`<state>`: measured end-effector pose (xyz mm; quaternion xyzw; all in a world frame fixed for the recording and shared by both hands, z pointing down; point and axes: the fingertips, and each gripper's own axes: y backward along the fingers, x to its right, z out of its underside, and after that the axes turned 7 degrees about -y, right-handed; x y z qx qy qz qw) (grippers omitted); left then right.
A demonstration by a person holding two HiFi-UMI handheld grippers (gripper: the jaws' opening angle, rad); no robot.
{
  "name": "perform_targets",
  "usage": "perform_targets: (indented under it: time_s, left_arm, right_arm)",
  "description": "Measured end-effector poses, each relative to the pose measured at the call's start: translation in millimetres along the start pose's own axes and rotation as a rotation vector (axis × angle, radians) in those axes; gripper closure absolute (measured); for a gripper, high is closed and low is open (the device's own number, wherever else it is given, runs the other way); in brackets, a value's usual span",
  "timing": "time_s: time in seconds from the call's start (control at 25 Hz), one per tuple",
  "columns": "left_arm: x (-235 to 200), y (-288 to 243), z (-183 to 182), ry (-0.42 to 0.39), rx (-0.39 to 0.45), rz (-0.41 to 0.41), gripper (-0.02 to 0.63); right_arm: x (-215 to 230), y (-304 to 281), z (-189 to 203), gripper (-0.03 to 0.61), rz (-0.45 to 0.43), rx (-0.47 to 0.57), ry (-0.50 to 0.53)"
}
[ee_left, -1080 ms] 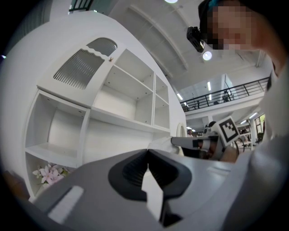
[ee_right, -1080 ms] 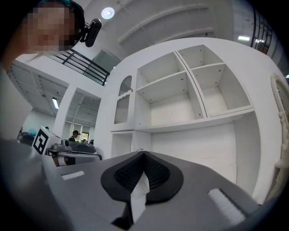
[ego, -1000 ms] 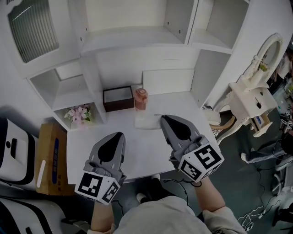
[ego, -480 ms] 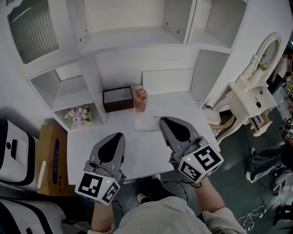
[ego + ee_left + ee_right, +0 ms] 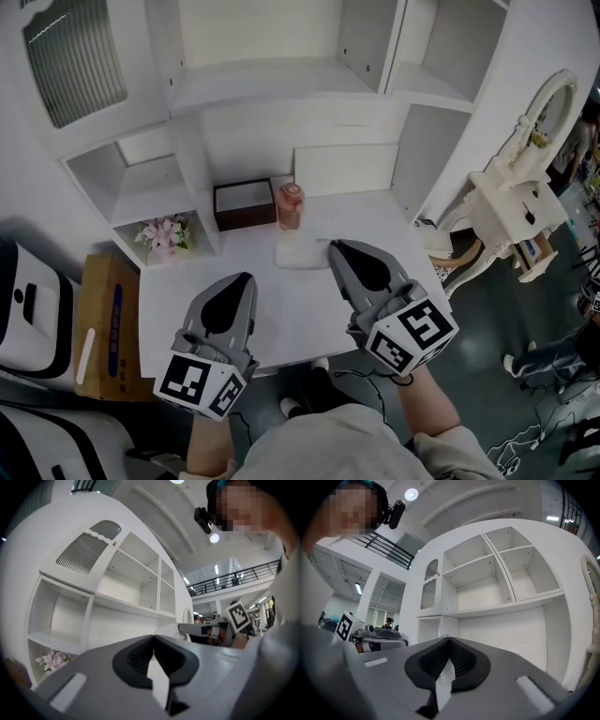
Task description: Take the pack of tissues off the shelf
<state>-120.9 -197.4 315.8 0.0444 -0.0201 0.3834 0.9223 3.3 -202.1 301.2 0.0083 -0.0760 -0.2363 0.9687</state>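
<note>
Landmark: pink jar point(image 5: 290, 204), standing at the back of the white desk top point(image 5: 178, 291).

Pack of tissues point(image 5: 298, 254): flat and pale, lying on the desk top just in front of the jar. It is white on white with a faint outline, so naming it the pack is my best reading. A dark brown box point(image 5: 242, 202) sits just left of the jar. Pink flowers point(image 5: 161, 234) are in the cubby further left. The upper shelves point(image 5: 272, 77) above the jar hold nothing I can see.

Left gripper point(image 5: 243, 279): jaws closed tip to tip with nothing between them. It is held in front and to the left of the jar, well apart from the pack.

Right gripper point(image 5: 332, 245): jaws also closed on nothing. Its tip is just right of the pack, which makes it the better-placed tool for it.

Both gripper cameras look up at the shelving rather than down at the desk, so I judge this a level carrying pose, not a reach.

Stage is ambiguous. The pack may be waiting on this surface to be lifted, or it may be resting here after leaving a higher shelf.
</note>
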Motion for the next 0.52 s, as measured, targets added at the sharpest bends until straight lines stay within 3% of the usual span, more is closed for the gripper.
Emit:
perform_targets:
  time_s: [0.52]
  left_arm:
    - [2.7,3.4,-0.9,-0.001,0.002,-0.003,0.612]
  right_arm:
    - [-0.8,5.3,2.7,0.578,0.005,-0.004,-0.011]
